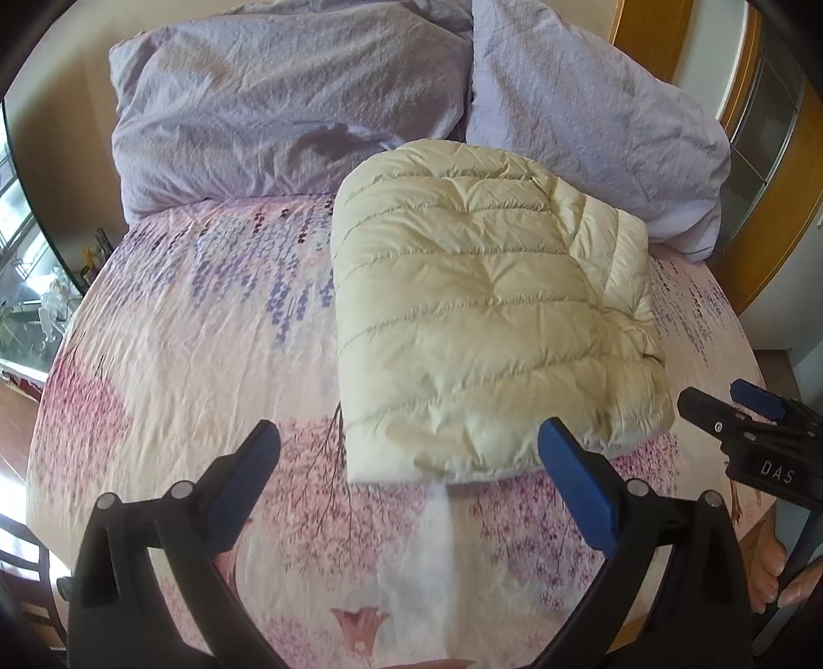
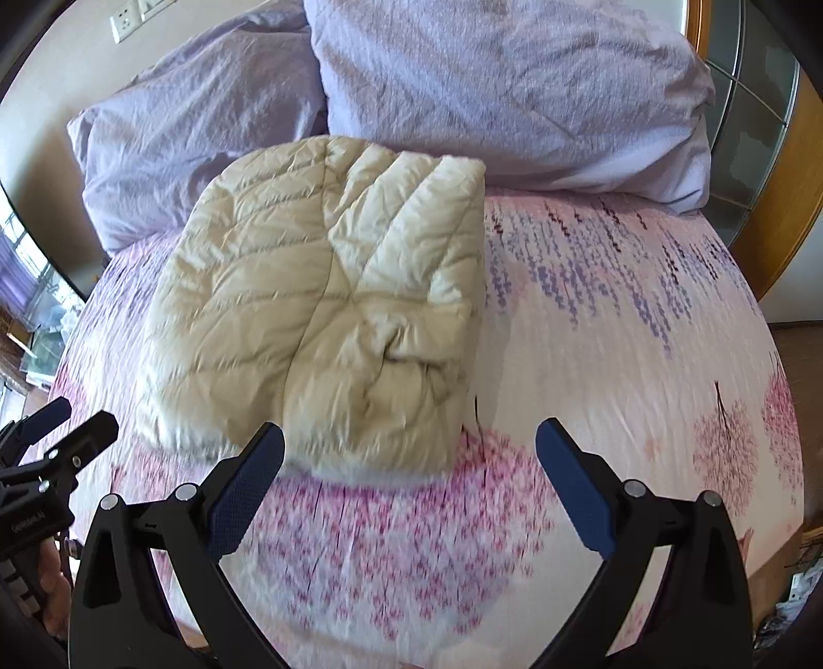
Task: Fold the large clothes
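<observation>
A cream quilted puffer jacket (image 1: 483, 319) lies folded into a thick bundle on the floral bed sheet (image 1: 206, 360); it also shows in the right wrist view (image 2: 319, 298). My left gripper (image 1: 409, 442) is open and empty, just in front of the jacket's near edge. My right gripper (image 2: 409, 442) is open and empty, just in front of the bundle's near right corner. The right gripper also shows at the right edge of the left wrist view (image 1: 720, 406), and the left gripper at the left edge of the right wrist view (image 2: 77, 417).
Two lilac pillows (image 1: 288, 103) (image 1: 591, 118) lie at the head of the bed behind the jacket. A wooden headboard frame (image 1: 648, 36) stands at the back right. A wall socket (image 2: 123, 23) is at the top left.
</observation>
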Demonstrator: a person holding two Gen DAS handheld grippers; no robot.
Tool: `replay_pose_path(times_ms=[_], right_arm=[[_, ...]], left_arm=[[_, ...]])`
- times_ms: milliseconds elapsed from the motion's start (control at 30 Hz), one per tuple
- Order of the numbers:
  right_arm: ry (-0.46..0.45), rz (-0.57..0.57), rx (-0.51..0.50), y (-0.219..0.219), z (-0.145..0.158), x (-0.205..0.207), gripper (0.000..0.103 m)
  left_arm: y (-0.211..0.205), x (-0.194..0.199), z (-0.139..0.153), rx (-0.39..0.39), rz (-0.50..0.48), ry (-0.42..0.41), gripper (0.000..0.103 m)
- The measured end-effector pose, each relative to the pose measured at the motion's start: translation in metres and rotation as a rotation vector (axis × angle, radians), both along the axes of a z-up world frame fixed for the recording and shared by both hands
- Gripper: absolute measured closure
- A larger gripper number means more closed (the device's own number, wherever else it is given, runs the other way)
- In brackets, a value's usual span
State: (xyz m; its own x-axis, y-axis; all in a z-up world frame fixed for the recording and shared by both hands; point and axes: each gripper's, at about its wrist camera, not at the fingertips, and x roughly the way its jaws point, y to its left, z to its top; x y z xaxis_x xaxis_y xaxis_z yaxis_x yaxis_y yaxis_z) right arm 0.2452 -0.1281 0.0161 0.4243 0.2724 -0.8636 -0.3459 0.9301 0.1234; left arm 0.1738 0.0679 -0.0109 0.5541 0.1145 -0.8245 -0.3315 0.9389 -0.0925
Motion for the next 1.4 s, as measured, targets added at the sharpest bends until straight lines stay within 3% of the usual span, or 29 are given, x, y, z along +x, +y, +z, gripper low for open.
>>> replay_pose_path(times_ms=[567, 1400], right_arm=[[0.034, -0.002, 0.068, -0.021, 0.010, -0.065, 0.003], [0.040, -0.016, 0.092, -0.019, 0.008, -0.072, 0.003]], left_arm=[[-0.022, -0.061, 0.007, -0.028, -0.016, -0.017, 0.003], [-0.028, -0.064, 0.006, -0.043, -0.033, -0.038, 0.003]])
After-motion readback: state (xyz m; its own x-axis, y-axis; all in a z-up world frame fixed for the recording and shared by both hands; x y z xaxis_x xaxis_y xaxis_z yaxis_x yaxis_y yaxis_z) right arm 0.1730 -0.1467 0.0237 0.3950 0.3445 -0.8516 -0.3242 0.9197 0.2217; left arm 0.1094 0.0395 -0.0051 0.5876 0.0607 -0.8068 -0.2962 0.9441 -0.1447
